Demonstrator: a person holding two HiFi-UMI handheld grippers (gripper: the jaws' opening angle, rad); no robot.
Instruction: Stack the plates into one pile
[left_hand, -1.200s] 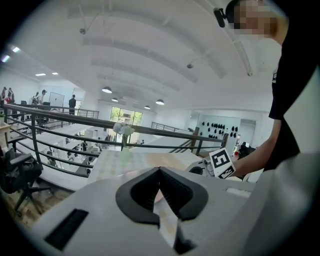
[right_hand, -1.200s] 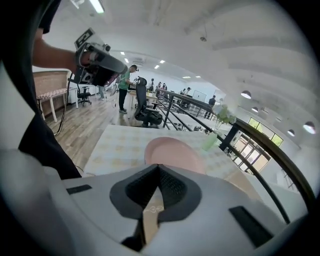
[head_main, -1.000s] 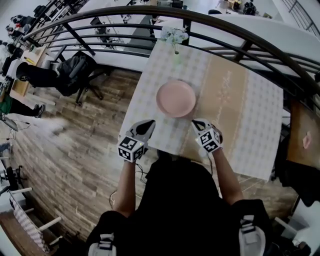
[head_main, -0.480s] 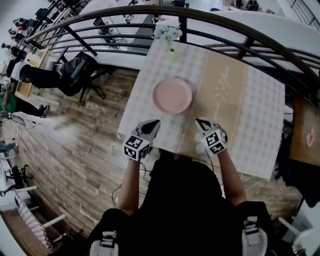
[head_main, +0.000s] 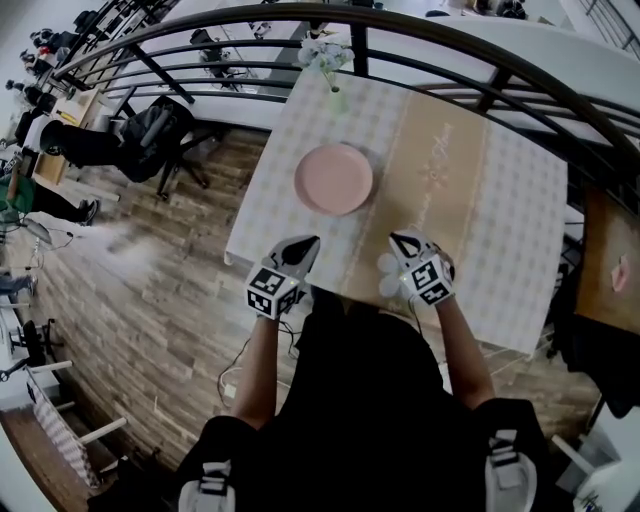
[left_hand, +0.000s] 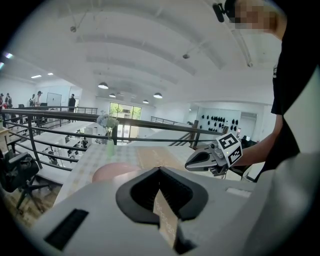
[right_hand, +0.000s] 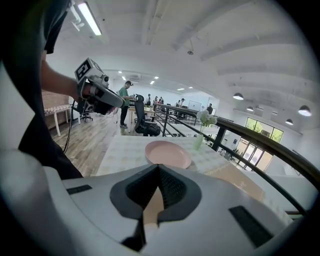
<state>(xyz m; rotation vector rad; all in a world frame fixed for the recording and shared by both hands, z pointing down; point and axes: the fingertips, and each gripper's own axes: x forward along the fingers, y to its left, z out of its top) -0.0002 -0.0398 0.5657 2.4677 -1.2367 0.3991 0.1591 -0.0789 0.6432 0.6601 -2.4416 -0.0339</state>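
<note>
A pink plate (head_main: 333, 178) lies on the checked tablecloth of the table (head_main: 480, 200), left of the beige runner. Whether it is a single plate or a pile cannot be told. My left gripper (head_main: 300, 246) hovers at the table's near edge, below and left of the plate, shut and holding nothing. My right gripper (head_main: 402, 240) hangs over the runner's near end, shut and holding nothing. In the left gripper view the plate (left_hand: 112, 171) shows beyond the closed jaws, with the right gripper (left_hand: 192, 162) off to the right. The right gripper view shows the plate (right_hand: 167, 153) straight ahead.
A small vase of white flowers (head_main: 330, 70) stands at the table's far edge, against a dark metal railing (head_main: 450, 60). Wooden floor lies to the left, with an office chair (head_main: 150, 130) beyond. Another table (head_main: 610, 270) is at the right.
Both grippers have drawn back a little from the plate toward the table's near edge. The plate has stayed in place and both jaws have stayed shut.
</note>
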